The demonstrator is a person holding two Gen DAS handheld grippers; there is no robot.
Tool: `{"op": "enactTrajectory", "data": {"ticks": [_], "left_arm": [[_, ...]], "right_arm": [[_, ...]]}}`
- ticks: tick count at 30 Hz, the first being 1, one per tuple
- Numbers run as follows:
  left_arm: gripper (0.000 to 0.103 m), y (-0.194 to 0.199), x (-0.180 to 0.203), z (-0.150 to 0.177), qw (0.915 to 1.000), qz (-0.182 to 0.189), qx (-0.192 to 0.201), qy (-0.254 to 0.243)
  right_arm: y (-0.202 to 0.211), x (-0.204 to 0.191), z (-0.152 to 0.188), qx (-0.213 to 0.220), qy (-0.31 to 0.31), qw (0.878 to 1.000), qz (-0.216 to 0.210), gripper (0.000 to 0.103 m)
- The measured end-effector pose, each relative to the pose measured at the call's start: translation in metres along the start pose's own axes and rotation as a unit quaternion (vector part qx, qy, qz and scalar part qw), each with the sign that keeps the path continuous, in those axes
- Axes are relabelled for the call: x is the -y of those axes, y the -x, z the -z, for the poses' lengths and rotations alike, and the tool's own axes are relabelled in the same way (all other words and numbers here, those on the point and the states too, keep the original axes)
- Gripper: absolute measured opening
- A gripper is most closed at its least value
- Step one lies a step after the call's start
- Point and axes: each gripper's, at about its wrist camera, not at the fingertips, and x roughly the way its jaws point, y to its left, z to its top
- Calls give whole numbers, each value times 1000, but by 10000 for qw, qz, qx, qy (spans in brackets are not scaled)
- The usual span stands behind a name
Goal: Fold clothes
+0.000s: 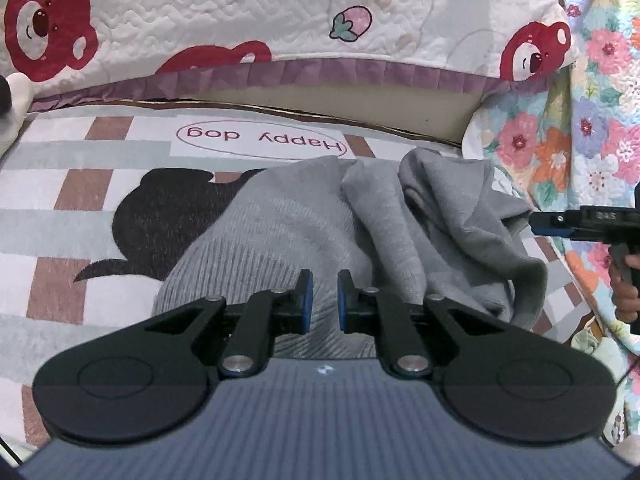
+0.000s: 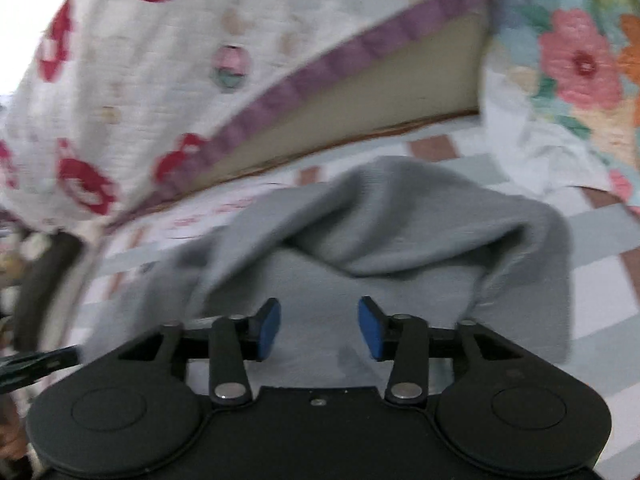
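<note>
Checked mat (image 1: 60, 216) underfoot, pink and grey squares, with a black dog shape and a "Happy dog" label (image 1: 262, 139) printed on it. I take that label as my marker. Beyond the label, a bear-print quilt (image 1: 240, 8) hangs down with a purple frill along its hem. Off to the label's right, a floral quilt (image 1: 600, 92) drapes over the edge.

Grey sweater (image 1: 320, 216) sits on the mat just this side of the label, bunched up in soft folds, its far edge nearly touching the label's rim. One fold rises in a ridge through the middle of the heap.

My left gripper (image 1: 325, 300) is over the near end of the sweater, blue pads drawn close with only a narrow gap. Ribbed knit shows in that gap, but I cannot tell whether the pads are actually pinching it.

My right gripper (image 2: 319, 328) is wide apart, pads clear of the cloth, nothing held. Its view is blurred. Grey fabric lies under and beyond it. From the left camera I see it at the sweater's right side, a hand (image 1: 626, 284) on its handle.
</note>
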Motion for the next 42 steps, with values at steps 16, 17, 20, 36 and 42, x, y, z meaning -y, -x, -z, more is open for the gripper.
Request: {"op": "enactTrajectory", "data": {"ticks": [16, 17, 20, 36, 42], "left_arm": [[23, -3, 10, 6, 9998, 173, 52, -84], [24, -1, 10, 6, 9997, 228, 87, -68], [31, 7, 9, 3, 9984, 487, 262, 73], [56, 66, -2, -11, 9876, 1198, 1020, 6], [62, 56, -9, -5, 9882, 1172, 980, 109]], "right_arm": [[-35, -40, 18, -555, 615, 9943, 675, 7], [-32, -42, 13, -460, 372, 9974, 401, 7], [-23, -65, -8, -165, -20, 9984, -545, 7], [-49, -246, -41, -257, 2208, 9663, -1300, 7], [-43, -265, -32, -341, 2282, 9607, -1547, 7]]}}
